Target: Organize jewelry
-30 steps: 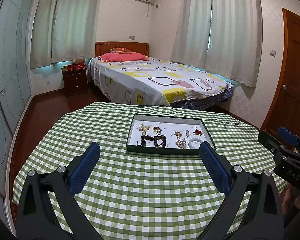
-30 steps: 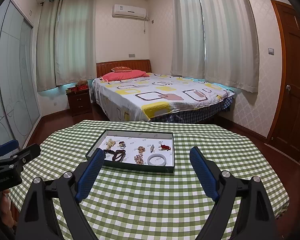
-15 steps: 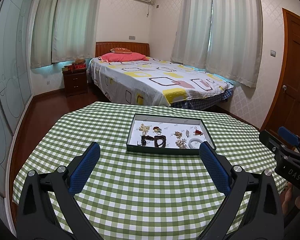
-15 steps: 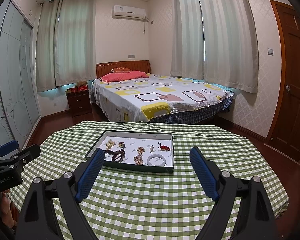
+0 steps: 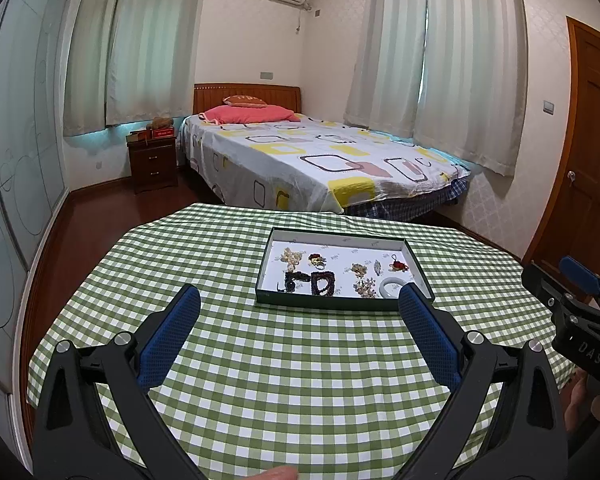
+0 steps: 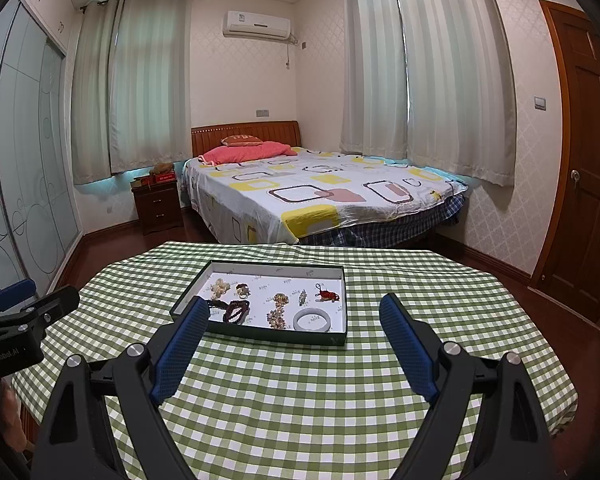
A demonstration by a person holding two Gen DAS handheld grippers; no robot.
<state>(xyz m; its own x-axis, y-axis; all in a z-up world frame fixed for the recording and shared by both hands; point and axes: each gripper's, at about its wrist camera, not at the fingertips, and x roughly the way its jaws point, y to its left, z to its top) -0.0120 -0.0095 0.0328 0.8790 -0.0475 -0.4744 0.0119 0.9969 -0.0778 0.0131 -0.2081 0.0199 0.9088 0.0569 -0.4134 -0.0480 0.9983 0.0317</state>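
**Jewelry tray waits on checked table, both grippers held wide**

While both grippers hover short of it, a shallow dark-rimmed tray point(image 5: 342, 302) with a white floor lies flat on the far half of a table covered in a green-and-white checked cloth point(image 5: 292, 380). Its long axis runs across the table from side to side, one long wall facing the grippers and the other facing the bed point(image 5: 320, 160) beyond. Scattered inside are a pale beaded cluster point(image 5: 291, 256) at the far left, dark bead strands point(image 5: 312, 282) looped along the near wall, small gold-toned pieces point(image 5: 362, 278) near the middle, a red tasselled charm point(image 5: 398, 266) toward the far right, and a pale bangle point(image 6: 313, 320) lying flat in the near right corner.

The left gripper point(image 5: 298, 306) points forward and slightly down over the cloth, its blue-padded jaws spread wide with nothing between them but the table. The right gripper point(image 6: 294, 316) is angled the same way, jaws equally wide and empty, its left finger overlapping the tray's near left corner in its own view. Each gripper shows at the edge of the other's view, side by side and apart. A fingertip point(image 5: 274, 473) shows at the bottom edge of the left view.
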